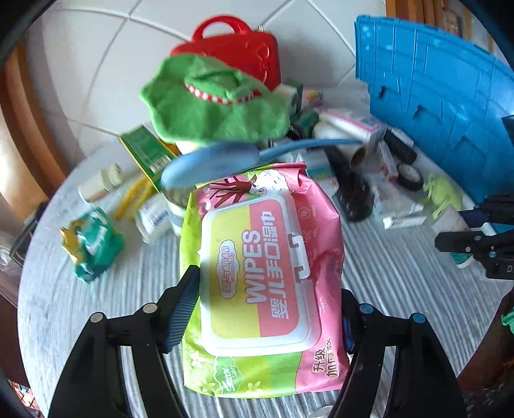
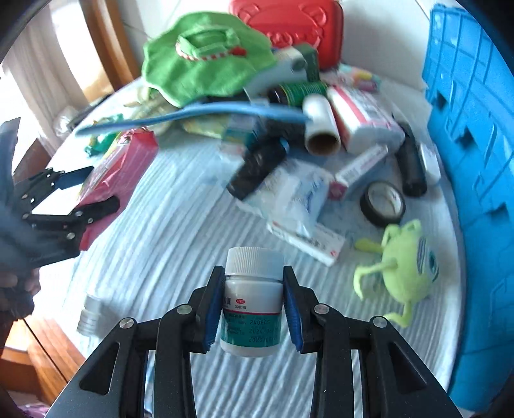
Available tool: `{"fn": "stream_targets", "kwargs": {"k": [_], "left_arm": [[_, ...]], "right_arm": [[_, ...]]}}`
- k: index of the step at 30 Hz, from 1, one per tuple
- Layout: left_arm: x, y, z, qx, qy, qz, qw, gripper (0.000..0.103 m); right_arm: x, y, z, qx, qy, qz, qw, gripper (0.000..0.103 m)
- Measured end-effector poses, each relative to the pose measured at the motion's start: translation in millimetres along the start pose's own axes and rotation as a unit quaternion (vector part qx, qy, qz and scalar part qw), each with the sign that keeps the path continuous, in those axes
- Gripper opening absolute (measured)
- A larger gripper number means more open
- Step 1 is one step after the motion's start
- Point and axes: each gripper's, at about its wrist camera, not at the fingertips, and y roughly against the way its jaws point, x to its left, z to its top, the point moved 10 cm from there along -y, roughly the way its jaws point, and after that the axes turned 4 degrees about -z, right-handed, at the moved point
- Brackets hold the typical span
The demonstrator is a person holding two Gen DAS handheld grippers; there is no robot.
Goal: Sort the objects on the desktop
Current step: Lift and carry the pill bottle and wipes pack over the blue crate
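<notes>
My left gripper (image 1: 266, 289) is shut on a pink and green pack of wet wipes (image 1: 257, 276) and holds it above the striped table mat. The pack also shows in the right wrist view (image 2: 119, 180), held by the left gripper (image 2: 96, 189). My right gripper (image 2: 253, 279) is shut on a white medicine bottle (image 2: 252, 302) with a teal label and a white cap, held above the mat. The right gripper shows at the right edge of the left wrist view (image 1: 465, 231).
A blue plastic crate (image 2: 475, 180) stands at the right. A pile at the back holds a green cloth hat (image 2: 205, 70), a red case (image 2: 298, 25), a blue brush (image 2: 199, 112), a film roll (image 2: 321, 125), black tape (image 2: 384, 204) and boxes. A green plush monster (image 2: 408, 270) lies near the crate.
</notes>
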Motion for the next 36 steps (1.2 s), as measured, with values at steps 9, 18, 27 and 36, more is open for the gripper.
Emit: {"fn": "stream_targets", "kwargs": {"k": [9,18,27,36], "left_arm": [[4,62,33,-0.063,0.010,0.053,0.9966,0.071],[13,116,38,-0.100,0.003,0.046,0.9939,0.071],[35,170,86,-0.161,0.008,0.046,0.9858,0.071],[9,203,147,-0.224,-0.016,0.027,0.9740,0.071]], "right_arm": [[18,48,49,-0.082,0.023,0.018,0.996,0.034],[32,97,75,-0.138,0.005,-0.008,0.990,0.034],[67,163,104,-0.205,-0.011,-0.023,0.978,0.034],[64,229,127,-0.274,-0.045,-0.064,0.959,0.034]]}}
